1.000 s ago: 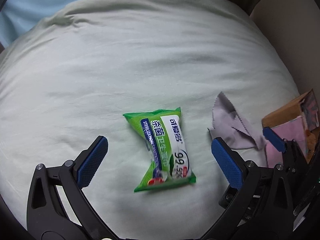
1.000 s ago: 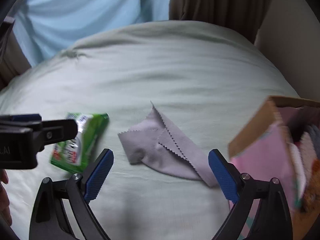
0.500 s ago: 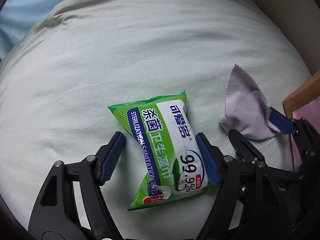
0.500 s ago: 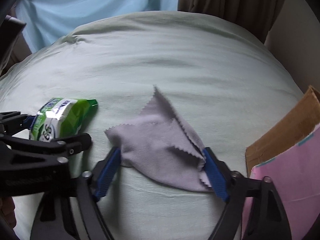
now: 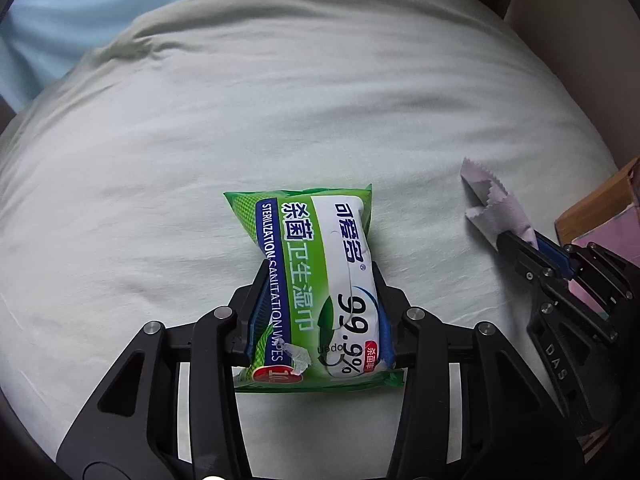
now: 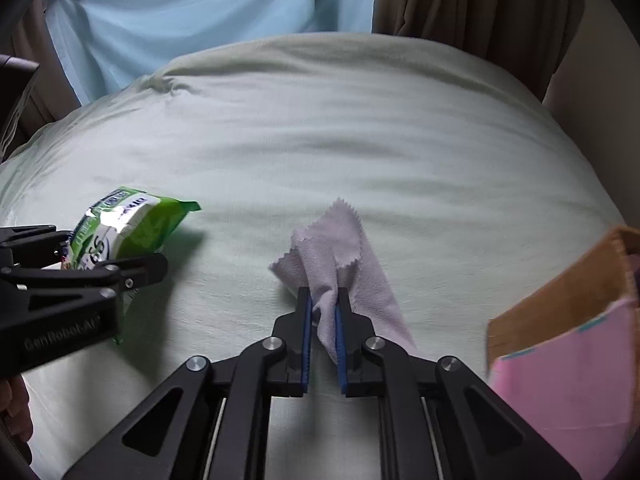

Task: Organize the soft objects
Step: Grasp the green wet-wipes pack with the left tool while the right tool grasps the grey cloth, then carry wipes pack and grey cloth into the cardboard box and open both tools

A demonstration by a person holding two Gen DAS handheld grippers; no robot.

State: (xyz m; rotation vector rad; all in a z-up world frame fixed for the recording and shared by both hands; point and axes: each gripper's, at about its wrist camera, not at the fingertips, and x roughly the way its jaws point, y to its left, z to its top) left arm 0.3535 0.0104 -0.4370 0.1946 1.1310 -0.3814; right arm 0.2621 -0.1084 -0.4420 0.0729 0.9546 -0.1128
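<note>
Green is the loudest colour here: one green wipes pack (image 5: 316, 280) and one lilac cloth (image 6: 340, 264) with zigzag edges are lying on a pale bedsheet (image 5: 280, 100), so two soft things total, plus one cardboard box (image 6: 560, 300) with pink stuff inside at about 3 o'clock in the right wrist view. Lots of bare sheet is stretching from 9 round to 2 o'clock beyond both items, with the bed edge curving off at the top against a light blue curtain (image 6: 200, 12) and a brown curtain (image 6: 460, 0). Box is crowding the right side, just beside the cloth.

Left gripper (image 5: 318, 320) is sitting around the near half of the pack, jaws closing, blue pads pressing its sides and pinching it in a bit. Right gripper (image 6: 322, 320) is down to a narrow gap, jaws clamping a bunched fold of the cloth, the rest of it flopping out toward 12 and 4 o'clock.
</note>
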